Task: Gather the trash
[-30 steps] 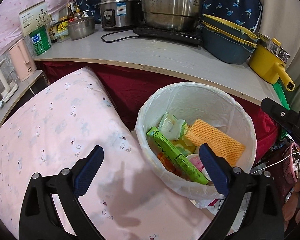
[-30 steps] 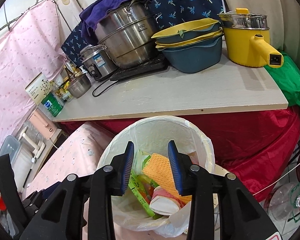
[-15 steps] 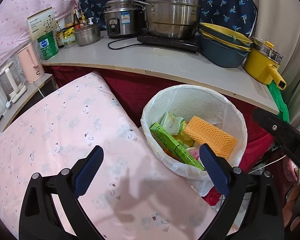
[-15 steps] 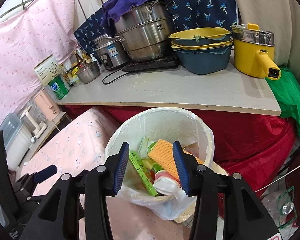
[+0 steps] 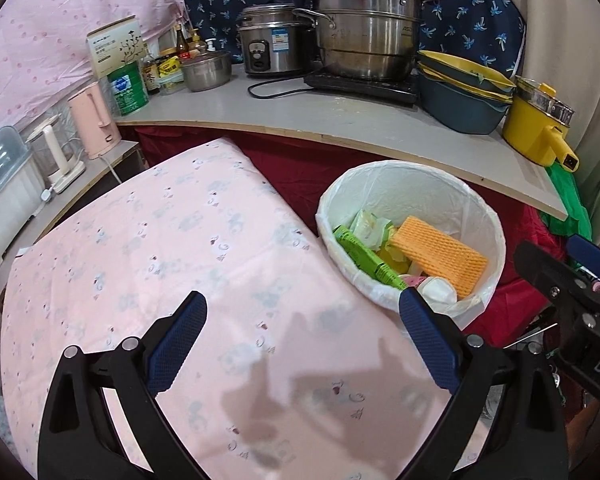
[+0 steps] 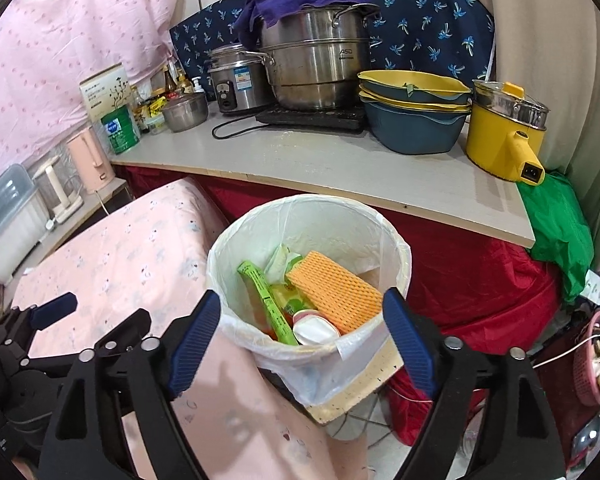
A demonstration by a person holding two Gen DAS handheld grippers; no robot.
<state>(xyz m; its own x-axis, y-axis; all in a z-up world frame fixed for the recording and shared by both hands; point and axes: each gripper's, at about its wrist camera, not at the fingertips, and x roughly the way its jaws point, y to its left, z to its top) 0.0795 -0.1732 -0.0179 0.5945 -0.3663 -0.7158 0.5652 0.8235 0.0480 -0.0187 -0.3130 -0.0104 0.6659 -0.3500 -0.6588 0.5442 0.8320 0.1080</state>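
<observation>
The right gripper [image 6: 302, 330] hangs with its blue-padded jaws spread wide and nothing between them; they have just been opening. The left gripper [image 5: 300, 342] is likewise wide apart and empty over a pink patterned cloth [image 5: 160, 264]. Just beyond the right gripper's tips stands the white-lined trash bin [image 6: 396, 256], holding an orange sponge [image 6: 334, 290], a green wrapper [image 6: 266, 300] and a small white cup [image 6: 314, 330]. Farther off, past a red drape [image 6: 460, 272], a grey countertop [image 6: 360, 164] carries a steel stockpot [image 6: 320, 64], stacked blue basins [image 6: 416, 116] and a yellow electric pot [image 6: 504, 140].
</observation>
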